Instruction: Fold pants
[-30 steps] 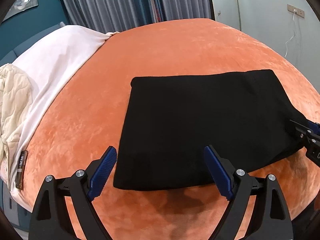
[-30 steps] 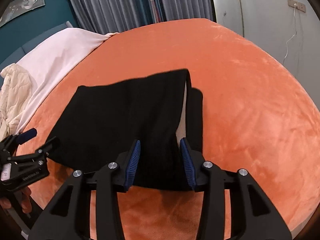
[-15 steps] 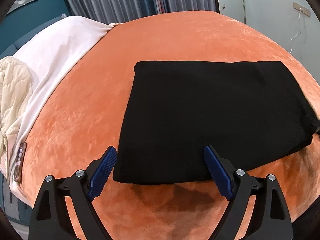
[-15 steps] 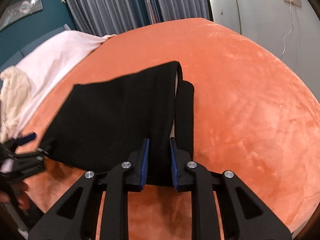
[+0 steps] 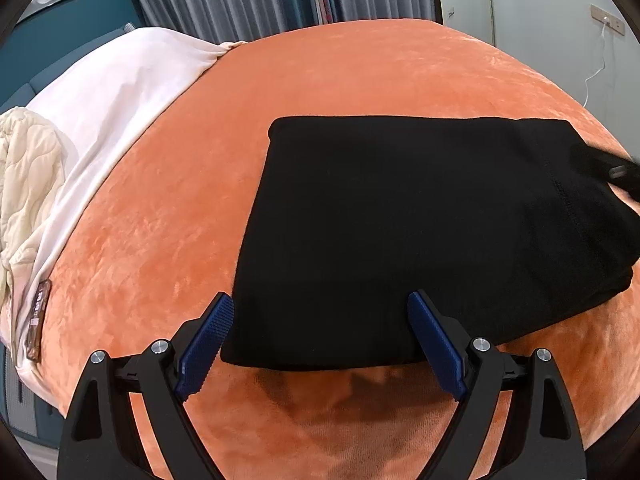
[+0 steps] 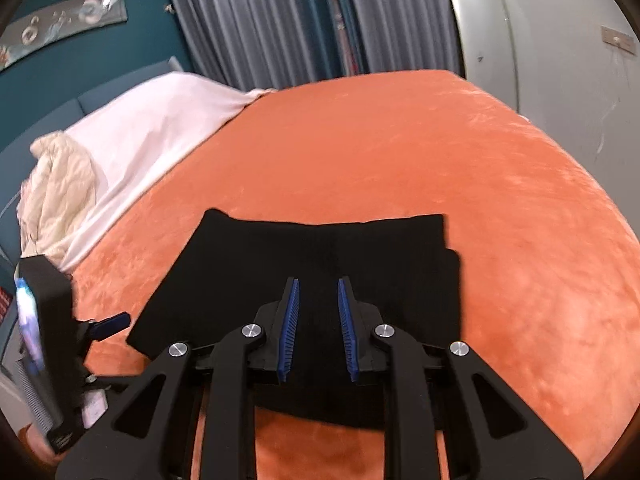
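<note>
The black pants (image 5: pixel 400 232) lie folded into a flat rectangle on the orange bed cover (image 5: pixel 360 64). My left gripper (image 5: pixel 320 312) is wide open and empty, its blue pads on either side of the pants' near left corner, just above it. In the right wrist view the pants (image 6: pixel 280 264) lie flat with a second layer showing at the right edge. My right gripper (image 6: pixel 317 292) hovers above them with its jaws parted a little and nothing between them. The right gripper shows as a dark blur at the right edge of the left wrist view (image 5: pixel 612 170).
A white sheet (image 5: pixel 120 80) and a cream quilt (image 5: pixel 24 168) lie at the left of the bed. A small dark object (image 5: pixel 38 324) lies on the sheet's edge. Grey curtains (image 6: pixel 300 20) and a white wall with a socket and cable (image 5: pixel 600 40) stand behind.
My right gripper closed on the pants' right edge, carried it over, then opened a little and rose. The pants now lie flat. My left gripper moved slightly closer to the pants.
</note>
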`<state>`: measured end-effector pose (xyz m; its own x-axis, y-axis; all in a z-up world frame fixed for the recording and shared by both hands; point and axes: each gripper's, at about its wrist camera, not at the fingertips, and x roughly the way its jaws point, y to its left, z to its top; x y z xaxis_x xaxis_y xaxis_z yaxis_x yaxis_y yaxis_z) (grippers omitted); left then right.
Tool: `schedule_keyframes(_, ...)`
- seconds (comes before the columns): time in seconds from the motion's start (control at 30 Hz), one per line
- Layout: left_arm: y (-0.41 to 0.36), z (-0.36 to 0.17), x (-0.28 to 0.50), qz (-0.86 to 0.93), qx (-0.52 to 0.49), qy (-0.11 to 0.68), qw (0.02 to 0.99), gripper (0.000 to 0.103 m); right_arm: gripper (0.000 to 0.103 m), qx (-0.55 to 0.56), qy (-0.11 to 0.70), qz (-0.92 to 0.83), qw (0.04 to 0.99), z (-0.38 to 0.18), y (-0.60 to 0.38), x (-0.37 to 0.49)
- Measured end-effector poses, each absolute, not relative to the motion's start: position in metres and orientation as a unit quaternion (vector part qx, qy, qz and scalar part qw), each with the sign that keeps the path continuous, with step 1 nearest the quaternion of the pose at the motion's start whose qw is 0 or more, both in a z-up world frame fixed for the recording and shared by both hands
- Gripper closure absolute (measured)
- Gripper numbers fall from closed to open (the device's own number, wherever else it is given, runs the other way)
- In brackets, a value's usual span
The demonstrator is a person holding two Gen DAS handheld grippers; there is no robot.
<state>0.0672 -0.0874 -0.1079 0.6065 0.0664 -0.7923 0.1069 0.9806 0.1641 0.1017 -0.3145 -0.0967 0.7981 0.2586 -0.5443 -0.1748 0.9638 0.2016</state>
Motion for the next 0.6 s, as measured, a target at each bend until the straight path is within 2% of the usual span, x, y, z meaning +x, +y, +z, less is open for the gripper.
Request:
schedule_keyframes(0.07, -0.088, -0.109, 0.068, -0.012, 0.097, 0.445, 0.89, 0.016, 0.084, 0.06, 0.31, 0.09, 0.944, -0.111, -0.317, 0.113)
schedule_keyframes(0.13, -0.087, -0.11, 0.068, -0.017, 0.095, 0.446, 0.89, 0.016, 0.092, 0.058, 0.323, 0.053, 0.943, -0.13, -0.333, 0.122)
schedule_keyframes(0.17, -0.087, -0.111, 0.068, -0.02, 0.093, 0.446, 0.89, 0.016, 0.1, 0.07, 0.32, 0.055, 0.943, -0.137, -0.342, 0.122)
schedule_keyframes(0.2, -0.087, -0.112, 0.068, -0.021, 0.093, 0.446, 0.89, 0.015, 0.102, 0.098, 0.317, 0.066, 0.941, -0.14, -0.353, 0.121)
schedule_keyframes(0.27, -0.086, -0.113, 0.07, -0.021, 0.092, 0.447, 0.89, 0.015, 0.102, 0.126, 0.325, 0.072, 0.934, -0.137, -0.36, 0.121)
schedule_keyframes(0.37, -0.083, -0.114, 0.071, -0.021, 0.082, 0.449, 0.889, 0.013, 0.094, 0.133, 0.326, 0.074, 0.933, -0.115, -0.354, 0.119)
schedule_keyframes(0.43, -0.079, -0.114, 0.071, -0.024, 0.072, 0.451, 0.889, 0.012, 0.094, 0.138, 0.315, 0.121, 0.931, -0.092, -0.34, 0.126)
schedule_keyframes(0.6, -0.076, -0.115, 0.068, -0.031, 0.066, 0.452, 0.889, 0.012, 0.093, 0.072, 0.338, 0.234, 0.909, -0.058, -0.262, 0.174)
